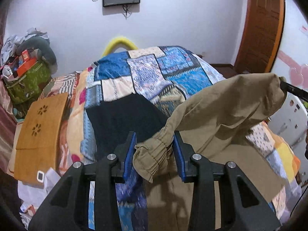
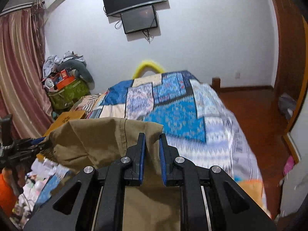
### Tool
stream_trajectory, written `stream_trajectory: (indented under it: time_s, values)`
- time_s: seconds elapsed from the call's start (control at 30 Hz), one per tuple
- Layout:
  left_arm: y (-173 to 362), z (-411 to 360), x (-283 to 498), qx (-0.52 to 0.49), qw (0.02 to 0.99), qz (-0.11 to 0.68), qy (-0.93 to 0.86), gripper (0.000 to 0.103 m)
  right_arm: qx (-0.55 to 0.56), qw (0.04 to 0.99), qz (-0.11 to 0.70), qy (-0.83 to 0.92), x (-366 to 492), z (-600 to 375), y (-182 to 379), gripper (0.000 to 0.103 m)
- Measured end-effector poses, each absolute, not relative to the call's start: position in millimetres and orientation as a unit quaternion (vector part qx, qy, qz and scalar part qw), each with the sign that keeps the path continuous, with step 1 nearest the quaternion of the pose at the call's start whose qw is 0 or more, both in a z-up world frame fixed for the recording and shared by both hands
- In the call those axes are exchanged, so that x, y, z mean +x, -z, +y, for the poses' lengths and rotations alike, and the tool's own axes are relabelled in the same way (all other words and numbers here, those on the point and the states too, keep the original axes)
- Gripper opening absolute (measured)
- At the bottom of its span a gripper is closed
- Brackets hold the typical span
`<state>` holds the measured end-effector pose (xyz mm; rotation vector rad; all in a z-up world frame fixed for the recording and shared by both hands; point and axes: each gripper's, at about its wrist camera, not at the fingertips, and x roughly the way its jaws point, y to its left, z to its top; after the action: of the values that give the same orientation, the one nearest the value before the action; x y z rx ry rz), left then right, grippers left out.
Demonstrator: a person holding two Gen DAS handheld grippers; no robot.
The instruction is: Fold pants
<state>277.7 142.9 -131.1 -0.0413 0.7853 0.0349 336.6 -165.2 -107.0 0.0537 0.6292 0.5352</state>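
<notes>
Khaki pants [image 1: 221, 115] hang in the air above the bed, stretched between my two grippers. My left gripper [image 1: 155, 146] is shut on the gathered elastic waistband [image 1: 152, 154], which bunches between the blue pads. My right gripper [image 2: 152, 150] is shut on the other edge of the khaki pants [image 2: 92, 140], with cloth hanging down between and below the fingers. In the left wrist view the right gripper's finger [image 1: 292, 90] shows at the far right end of the cloth. In the right wrist view the left gripper [image 2: 25, 146] shows at the left edge.
The bed has a blue patchwork quilt [image 1: 146, 73]. A folded black garment [image 1: 125, 119] lies on it ahead of the left gripper. An orange wooden board [image 1: 38, 134] lies at the bed's left. A green bag with clutter [image 1: 25, 80] stands by the wall. The wooden floor [image 2: 259, 119] is on the right.
</notes>
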Motion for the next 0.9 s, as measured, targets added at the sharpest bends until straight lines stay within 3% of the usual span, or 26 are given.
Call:
stream_trajectory:
  time_s: [0.47,0.73,0.8,0.87,0.9]
  values:
    - [196.3,114.5,196.1,-0.005,0.9,0.435,0.002,0.034,0.028,0.891,0.388,-0.234,238.2,-190.1,191.4,0.013]
    - [212.1,107.8,162.7,0.01,0.893,0.45,-0.013,0.035,0.028,0.875,0.434,-0.215,205.4,-203.9,221.5,0.018]
    - [207.3,105.7,157.6,0.02,0.893,0.448,-0.018,0.041,0.028,0.869,0.448,-0.208,198.7,-208.2,222.2,0.018]
    - [198.4,102.9,153.7,0.029,0.899,0.436,-0.022,0.061,0.036,0.874,0.441,-0.203,188.5,-212.2,217.2,0.018]
    - [194.6,101.3,152.2,0.033,0.902,0.43,-0.021,0.066,0.04,0.877,0.434,-0.204,185.8,-213.5,212.6,0.019]
